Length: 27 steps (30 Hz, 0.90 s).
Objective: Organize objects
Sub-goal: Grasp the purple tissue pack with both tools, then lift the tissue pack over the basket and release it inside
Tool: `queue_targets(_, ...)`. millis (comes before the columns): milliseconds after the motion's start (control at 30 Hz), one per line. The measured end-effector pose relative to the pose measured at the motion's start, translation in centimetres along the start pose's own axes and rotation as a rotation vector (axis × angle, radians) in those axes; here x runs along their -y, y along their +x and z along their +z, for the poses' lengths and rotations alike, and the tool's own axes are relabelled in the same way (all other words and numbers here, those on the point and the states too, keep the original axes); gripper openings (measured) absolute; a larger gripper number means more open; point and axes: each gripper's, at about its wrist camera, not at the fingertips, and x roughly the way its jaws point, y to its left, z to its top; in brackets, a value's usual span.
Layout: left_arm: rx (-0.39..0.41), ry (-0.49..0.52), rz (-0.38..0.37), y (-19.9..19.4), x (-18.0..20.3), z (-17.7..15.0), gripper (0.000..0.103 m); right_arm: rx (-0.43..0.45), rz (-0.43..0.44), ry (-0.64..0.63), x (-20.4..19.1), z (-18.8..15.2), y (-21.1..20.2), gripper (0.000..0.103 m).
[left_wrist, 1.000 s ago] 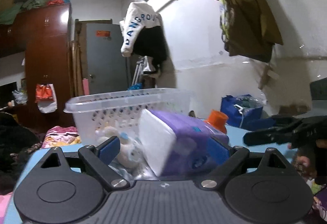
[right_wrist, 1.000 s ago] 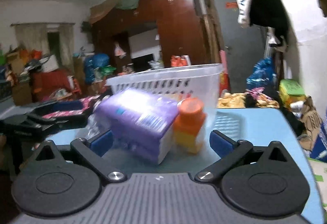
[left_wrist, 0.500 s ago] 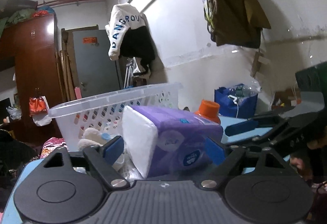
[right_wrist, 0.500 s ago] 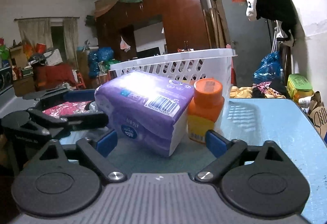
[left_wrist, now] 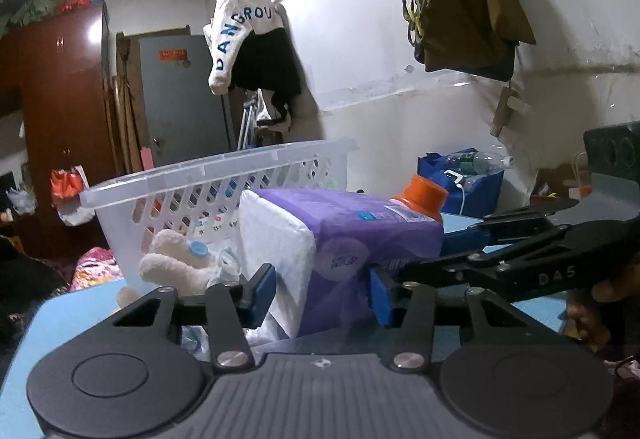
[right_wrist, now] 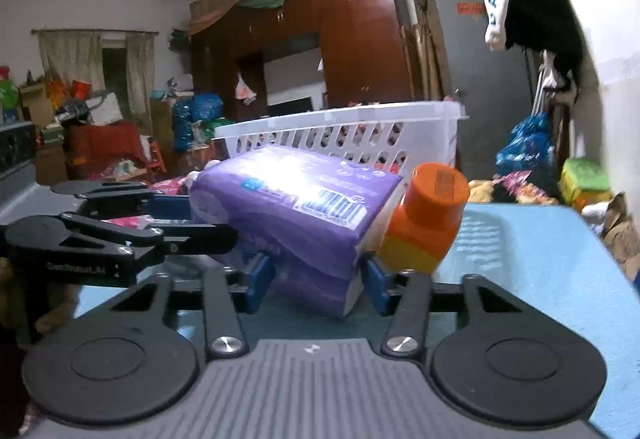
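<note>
A purple tissue pack (left_wrist: 360, 235) lies on the blue table (right_wrist: 540, 259) in front of a white slotted basket (left_wrist: 208, 175). My left gripper (left_wrist: 320, 293) has its jaws closing on the pack's white end, both blue pads against it. From the opposite side my right gripper (right_wrist: 316, 279) is closing on the other end of the tissue pack (right_wrist: 296, 195), pads touching, and the pack sits tilted. An orange-capped bottle (right_wrist: 428, 215) leans against the pack's right side. Each gripper shows in the other's view.
The basket (right_wrist: 360, 127) stands just behind the pack. A cream plush toy (left_wrist: 172, 263) and small clutter lie by the basket's front left. Bare blue tabletop stretches to the right in the right wrist view. Room clutter, a wardrobe and hanging clothes surround the table.
Both grippers' jaws have narrowed from wide apart until the pads meet the tissue pack. The pack now sits tilted, and the orange-capped bottle has tipped to lean.
</note>
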Motion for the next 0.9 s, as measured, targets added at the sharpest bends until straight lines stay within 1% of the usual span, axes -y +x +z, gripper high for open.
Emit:
queue_targets(133, 0.037, 0.000, 0.015, -0.9, 0.3, -0.5, 0.051, 0.043, -0.006, -0.032, -0.8, -0.2, -0.8, 0.048)
queue_targets(300, 0.075, 0.014, 0.040, -1.6, 0.9, -1.0, 0.051, 0.059, -0.029, -0.088, -2.0, 0.0, -1.2, 0.048)
queue_targets(533, 0.112, 0.022, 0.054, -2.2, 0.9, -1.2, 0.051, 0.074, -0.031, -0.108, -2.3, 0.1, -1.0, 0.048)
queue_targets(733, 0.159, 0.035, 0.065, -3.2, 1.5, -0.7, 0.051, 0.109, -0.043, -0.131, -3.0, 0.6, -1.9, 0.048)
queue_targets(900, 0.199, 0.038, 0.082, -4.0, 1.6, 0.3, 0.051, 0.125, -0.041, -0.141, -3.2, 2.4, -2.2, 0.048)
